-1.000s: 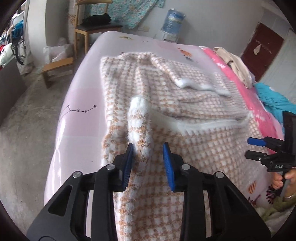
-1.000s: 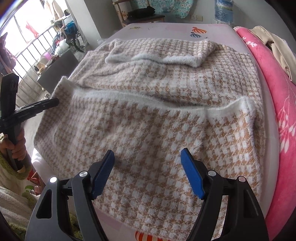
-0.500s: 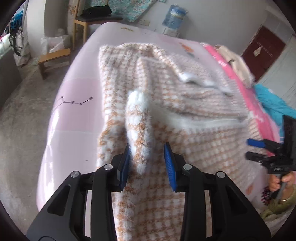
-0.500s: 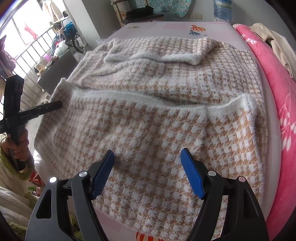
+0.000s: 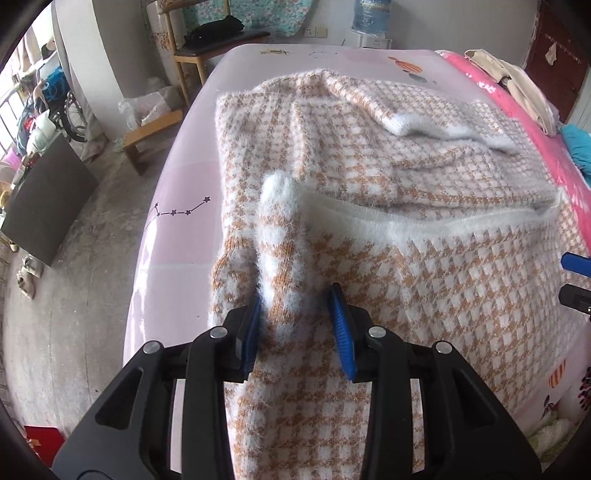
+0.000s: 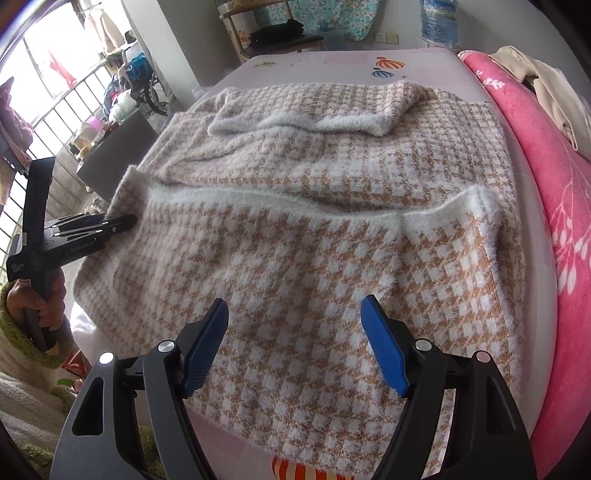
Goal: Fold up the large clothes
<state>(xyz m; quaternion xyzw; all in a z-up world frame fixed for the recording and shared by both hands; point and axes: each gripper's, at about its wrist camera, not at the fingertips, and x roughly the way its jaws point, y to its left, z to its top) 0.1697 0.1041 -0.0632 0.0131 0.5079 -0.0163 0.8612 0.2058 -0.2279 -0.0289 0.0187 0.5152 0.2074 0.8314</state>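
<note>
A pale pink bedsheet (image 5: pixel 177 258) printed with a star constellation covers the bed at frame centre. Bare grey concrete floor (image 5: pixel 74 295) fills the lower left. A wooden chair (image 5: pixel 207 48) stands at upper centre against a white wall, a blue water bottle (image 5: pixel 373 14) to its right. Daylight enters through window bars (image 6: pixel 48 122) at upper left.

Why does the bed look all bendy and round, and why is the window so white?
Both wrist views use fisheye lenses, so the bed edges curve and the corners go black. In the right wrist view, daylight overexposes the window. The sweater stays sharp in both.
</note>
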